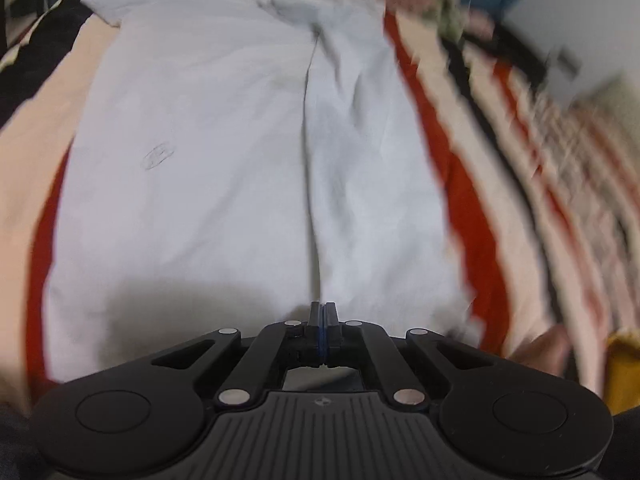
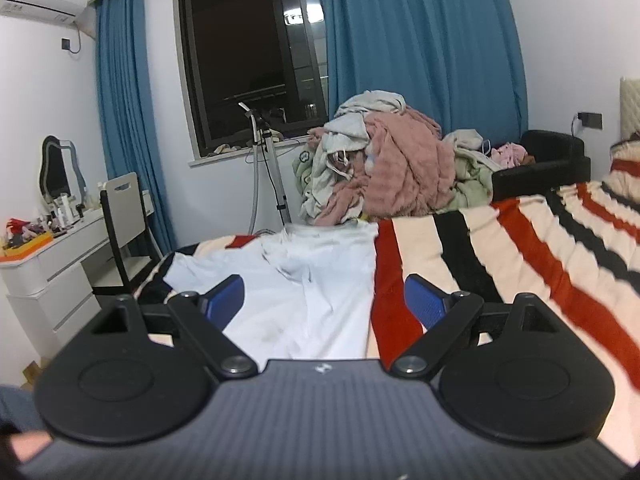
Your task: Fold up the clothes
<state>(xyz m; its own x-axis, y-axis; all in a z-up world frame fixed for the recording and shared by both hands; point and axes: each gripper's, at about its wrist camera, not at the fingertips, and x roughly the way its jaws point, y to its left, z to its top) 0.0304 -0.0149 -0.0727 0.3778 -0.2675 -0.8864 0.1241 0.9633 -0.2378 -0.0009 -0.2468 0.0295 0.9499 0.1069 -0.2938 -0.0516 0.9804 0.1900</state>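
A white shirt [image 1: 224, 160] lies spread flat on a striped blanket [image 1: 460, 200], with one side folded in along a crease down its middle. My left gripper [image 1: 323, 316] hovers over the shirt's near hem, its blue pads pressed together, and no cloth shows between them. In the right wrist view the same shirt [image 2: 304, 280] stretches ahead toward the bed's far end. My right gripper [image 2: 324, 300] stands open above it, blue pads [image 2: 226, 300] wide apart and empty.
A heap of pink, grey and green clothes [image 2: 384, 168] sits at the far end of the bed. To the left stand a white dresser [image 2: 60, 264] and a chair [image 2: 120, 216]. A black armchair [image 2: 548, 160] is at the back right. Red, black and cream blanket [image 2: 520, 260] covers the right side.
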